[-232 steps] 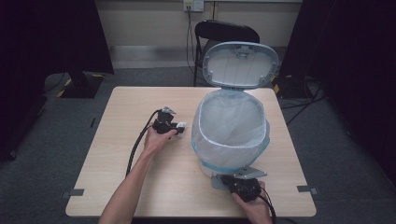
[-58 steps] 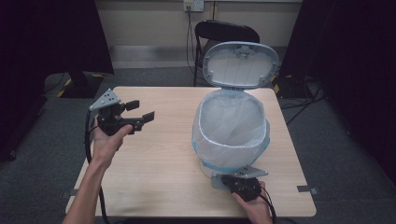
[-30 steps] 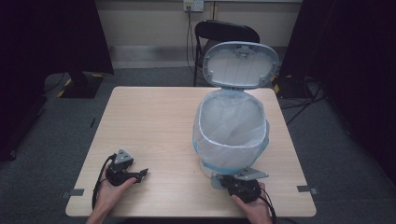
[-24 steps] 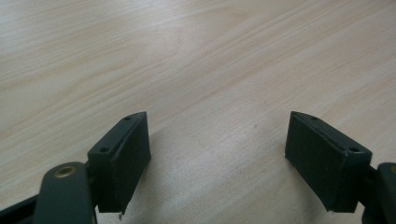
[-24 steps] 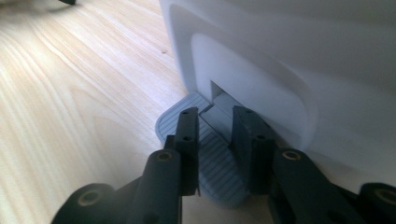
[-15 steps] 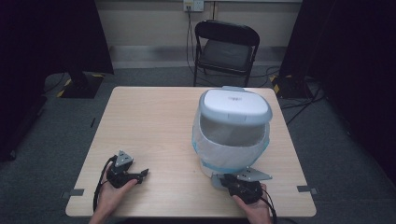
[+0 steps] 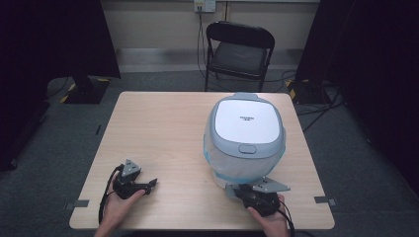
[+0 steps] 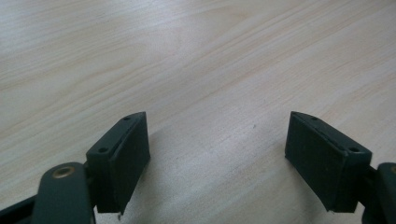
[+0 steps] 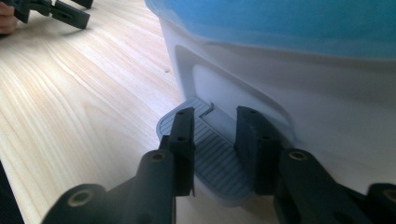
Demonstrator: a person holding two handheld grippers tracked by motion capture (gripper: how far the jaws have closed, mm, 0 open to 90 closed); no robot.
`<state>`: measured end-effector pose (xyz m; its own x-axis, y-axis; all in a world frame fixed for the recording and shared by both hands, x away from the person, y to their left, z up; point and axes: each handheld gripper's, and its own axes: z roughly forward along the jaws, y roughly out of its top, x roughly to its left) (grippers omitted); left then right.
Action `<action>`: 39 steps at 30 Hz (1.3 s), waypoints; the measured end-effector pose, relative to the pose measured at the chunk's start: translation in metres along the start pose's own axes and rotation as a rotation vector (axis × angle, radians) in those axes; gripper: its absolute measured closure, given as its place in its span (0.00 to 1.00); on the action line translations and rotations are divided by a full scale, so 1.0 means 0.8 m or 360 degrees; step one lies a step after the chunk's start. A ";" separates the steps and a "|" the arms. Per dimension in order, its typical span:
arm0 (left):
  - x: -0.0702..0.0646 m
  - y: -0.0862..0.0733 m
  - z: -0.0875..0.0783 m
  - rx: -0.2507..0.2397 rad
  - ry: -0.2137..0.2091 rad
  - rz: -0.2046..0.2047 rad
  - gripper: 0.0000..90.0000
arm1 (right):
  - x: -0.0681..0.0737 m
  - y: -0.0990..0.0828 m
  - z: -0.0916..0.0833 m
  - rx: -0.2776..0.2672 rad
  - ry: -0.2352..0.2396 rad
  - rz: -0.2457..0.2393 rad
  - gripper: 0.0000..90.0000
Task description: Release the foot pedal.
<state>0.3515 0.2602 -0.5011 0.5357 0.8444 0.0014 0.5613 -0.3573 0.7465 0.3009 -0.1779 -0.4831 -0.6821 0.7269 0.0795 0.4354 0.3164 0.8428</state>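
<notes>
High view: my left tongs (image 7: 150,184) lie near the table's (image 7: 163,123) front-left corner; my right tongs (image 7: 245,192) sit at the front edge, against the pedal bin (image 7: 245,136), lid closed, on the right half.
Left gripper view: jaws spread wide over bare wood.
Right gripper view: 2 jaws, narrowly parted, rest on the grey ribbed pedal (image 9: 217,154) without pinching it.

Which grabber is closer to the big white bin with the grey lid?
Right. The right gripper sits at the foot of the white bin with the grey lid, its jaws over the grey ribbed pedal. The left gripper rests apart on the pale wooden table.
</notes>
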 end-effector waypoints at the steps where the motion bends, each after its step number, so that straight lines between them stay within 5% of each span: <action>1: 0.000 0.000 0.000 0.0000 -0.0001 -0.0001 0.24 | 0.000 0.000 -0.002 0.0008 -0.0013 -0.0004 0.72; 6: 0.000 0.000 0.000 0.0001 0.0001 -0.0001 0.24 | 0.000 -0.003 -0.010 0.0029 -0.0073 -0.0042 0.67; 14: 0.000 0.000 0.000 0.0001 -0.0001 -0.0002 0.24 | 0.001 -0.001 -0.009 0.0035 -0.0069 -0.0035 0.67; 16: 0.000 0.000 0.000 0.0002 -0.0002 -0.0002 0.24 | 0.001 -0.001 -0.009 0.0033 -0.0068 -0.0040 0.70; 17: 0.000 0.000 0.000 0.0000 -0.0002 -0.0003 0.24 | -0.002 -0.002 -0.010 0.0022 -0.0072 -0.0025 0.84; 21: 0.000 0.000 0.000 0.0001 -0.0002 -0.0002 0.24 | -0.005 -0.006 -0.013 -0.0021 -0.0064 -0.0005 0.97; 24: 0.000 0.000 0.000 0.0002 -0.0002 -0.0002 0.24 | -0.004 -0.004 -0.018 -0.0098 0.0042 0.0004 1.00; 27: 0.000 0.000 0.000 0.0001 -0.0002 -0.0003 0.24 | -0.001 -0.005 -0.022 -0.0089 0.0043 -0.0014 0.94; 34: 0.000 0.000 0.000 0.0001 -0.0002 -0.0002 0.24 | -0.016 -0.017 -0.046 -0.0057 -0.0071 0.0057 0.86; 39: 0.000 0.000 0.000 0.0001 -0.0002 -0.0002 0.24 | -0.041 -0.021 -0.066 -0.0059 -0.0223 0.0141 0.81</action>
<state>0.3516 0.2602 -0.5011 0.5358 0.8444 -0.0001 0.5622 -0.3566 0.7462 0.2852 -0.2395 -0.4714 -0.5524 0.8296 0.0817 0.4665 0.2264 0.8551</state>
